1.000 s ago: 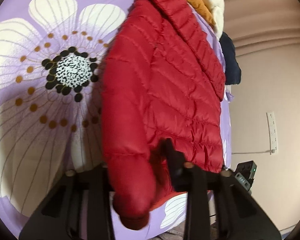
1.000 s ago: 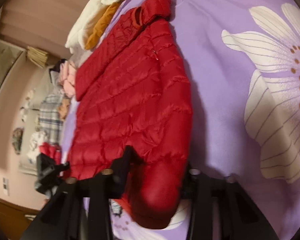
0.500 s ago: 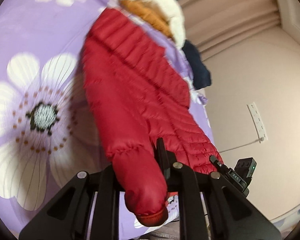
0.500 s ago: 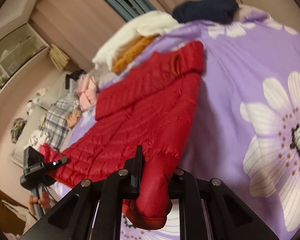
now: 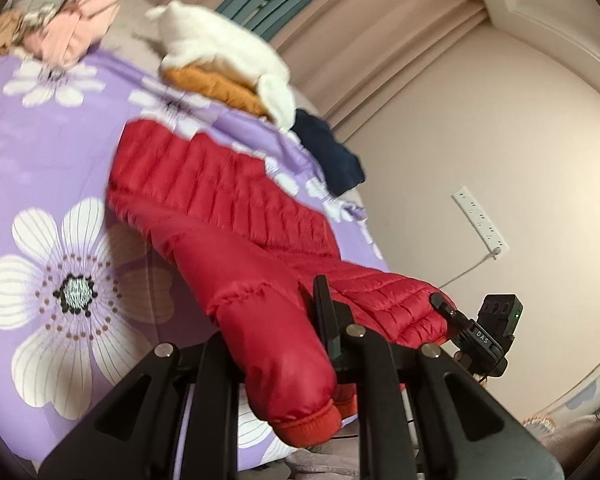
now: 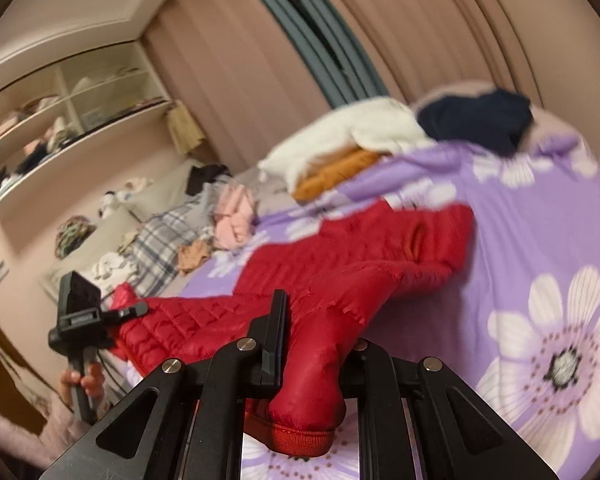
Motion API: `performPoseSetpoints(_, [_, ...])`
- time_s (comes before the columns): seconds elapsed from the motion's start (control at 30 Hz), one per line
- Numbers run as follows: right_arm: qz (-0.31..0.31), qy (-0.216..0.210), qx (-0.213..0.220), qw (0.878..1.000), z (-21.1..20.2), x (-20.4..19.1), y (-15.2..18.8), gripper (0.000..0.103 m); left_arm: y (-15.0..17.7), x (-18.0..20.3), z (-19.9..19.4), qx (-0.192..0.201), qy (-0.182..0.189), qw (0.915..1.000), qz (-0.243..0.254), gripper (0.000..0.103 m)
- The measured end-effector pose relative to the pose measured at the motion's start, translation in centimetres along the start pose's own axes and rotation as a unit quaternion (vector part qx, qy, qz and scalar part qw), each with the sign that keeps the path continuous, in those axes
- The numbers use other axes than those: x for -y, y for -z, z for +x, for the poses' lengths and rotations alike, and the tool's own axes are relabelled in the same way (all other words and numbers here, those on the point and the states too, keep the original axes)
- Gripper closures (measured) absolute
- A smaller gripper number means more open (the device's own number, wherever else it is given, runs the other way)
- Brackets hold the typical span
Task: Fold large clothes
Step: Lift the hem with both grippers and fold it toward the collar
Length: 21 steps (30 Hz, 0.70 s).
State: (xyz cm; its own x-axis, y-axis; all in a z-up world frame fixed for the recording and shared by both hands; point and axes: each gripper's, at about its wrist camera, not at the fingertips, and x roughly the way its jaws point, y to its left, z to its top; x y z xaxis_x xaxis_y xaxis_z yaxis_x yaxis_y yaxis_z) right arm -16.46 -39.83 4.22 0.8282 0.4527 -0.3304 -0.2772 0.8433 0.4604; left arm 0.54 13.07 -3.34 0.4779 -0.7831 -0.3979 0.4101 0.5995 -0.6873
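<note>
Red jacket (image 5: pixel 220 208) is lying on the bed (image 5: pixel 40 152), near end being held up. A sleeve cuff is being gripped in each: left tongs (image 5: pixel 276 344), right tongs (image 6: pixel 316 344). Both cuffs should be carried level toward the far collar, grip kept firm; slick fabric is likely being prone to slipping.

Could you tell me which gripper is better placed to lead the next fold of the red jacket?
Neither clearly: left gripper and right gripper each clamp a cuff of the red quilted puffer jacket.
</note>
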Motion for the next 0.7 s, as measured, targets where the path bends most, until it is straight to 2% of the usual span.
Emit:
performPoseSetpoints(0.43, [-0.068,-0.026,0.059,0.996,-5.3,-2.8,-1.5,0.087,-0.8,6.0,-4.8,0.043,0.048,0.9954,0.071,0.088])
performPoseSetpoints(0.7, [-0.100,-0.035,0.080,0.991,-6.8,-3.3,-2.1,0.087,-1.6,7.5,-6.0,0.056,0.078,0.9913,0.090,0.088])
